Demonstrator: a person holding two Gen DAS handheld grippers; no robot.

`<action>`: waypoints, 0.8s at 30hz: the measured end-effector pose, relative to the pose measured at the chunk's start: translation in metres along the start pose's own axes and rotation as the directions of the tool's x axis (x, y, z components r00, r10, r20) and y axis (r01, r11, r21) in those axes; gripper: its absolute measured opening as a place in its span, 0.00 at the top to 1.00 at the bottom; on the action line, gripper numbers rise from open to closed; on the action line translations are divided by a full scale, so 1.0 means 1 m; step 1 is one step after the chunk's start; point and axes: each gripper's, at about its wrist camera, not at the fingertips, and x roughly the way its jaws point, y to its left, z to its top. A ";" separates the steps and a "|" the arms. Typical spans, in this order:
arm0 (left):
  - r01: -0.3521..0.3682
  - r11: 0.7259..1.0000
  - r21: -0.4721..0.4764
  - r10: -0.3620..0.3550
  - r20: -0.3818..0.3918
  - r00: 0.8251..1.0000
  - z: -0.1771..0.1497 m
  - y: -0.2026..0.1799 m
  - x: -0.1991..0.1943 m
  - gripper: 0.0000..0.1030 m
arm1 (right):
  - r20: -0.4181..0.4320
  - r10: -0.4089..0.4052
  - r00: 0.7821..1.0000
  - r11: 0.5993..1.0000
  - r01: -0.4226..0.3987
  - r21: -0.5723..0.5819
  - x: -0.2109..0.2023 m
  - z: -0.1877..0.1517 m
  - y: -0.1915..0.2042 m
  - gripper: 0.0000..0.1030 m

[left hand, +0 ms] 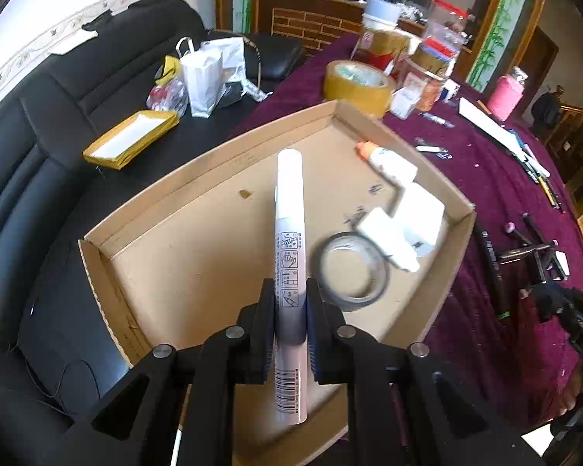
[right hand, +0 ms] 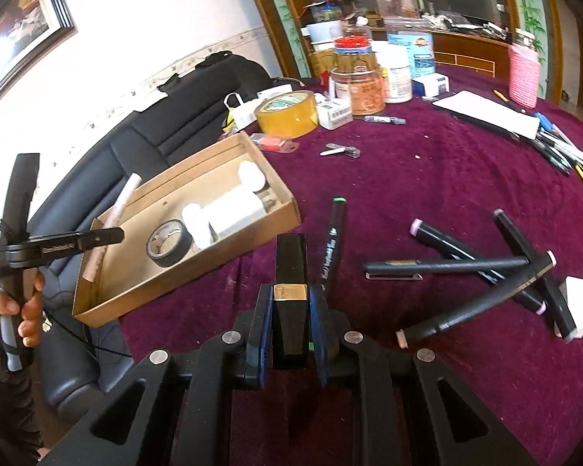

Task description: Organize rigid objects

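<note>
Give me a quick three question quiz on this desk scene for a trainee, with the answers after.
1. True or false: the left gripper is shut on a white marker.
2. What lies in the box nearest that marker? A) black tape roll B) pink bottle C) scissors
3. Fill in: the right gripper holds a black case with a ____ band.

Key: 1 true; 2 A; 3 gold.

White marker (left hand: 289, 225) above cardboard tray (left hand: 213, 147) — black tube (right hand: 290, 272) upright.
</note>
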 end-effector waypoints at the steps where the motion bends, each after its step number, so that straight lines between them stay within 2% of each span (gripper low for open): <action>1: -0.001 1.000 -0.001 0.001 -0.005 1.000 0.000 0.001 0.002 0.87 | -0.003 0.002 1.000 1.000 -0.002 -0.008 0.002 0.003 0.003 0.81; 6: -0.004 1.000 0.018 0.004 -0.028 1.000 0.004 0.004 0.015 0.87 | -0.019 0.025 1.000 0.999 -0.025 -0.043 0.017 0.019 0.015 0.81; 14: 0.015 1.000 0.021 -0.014 -0.046 0.999 0.029 0.009 0.034 0.87 | -0.072 0.104 0.992 0.987 -0.112 -0.116 0.067 0.074 0.047 0.81; 18: 0.003 1.000 0.005 -0.002 -0.086 0.996 0.037 0.012 0.046 0.87 | -0.124 0.117 0.985 0.984 -0.132 -0.121 0.099 0.097 0.060 0.81; 24: 0.011 1.000 0.024 -0.009 -0.085 0.996 0.053 0.009 0.052 0.87 | -0.164 0.107 0.981 0.981 -0.131 -0.145 0.136 0.113 0.081 0.81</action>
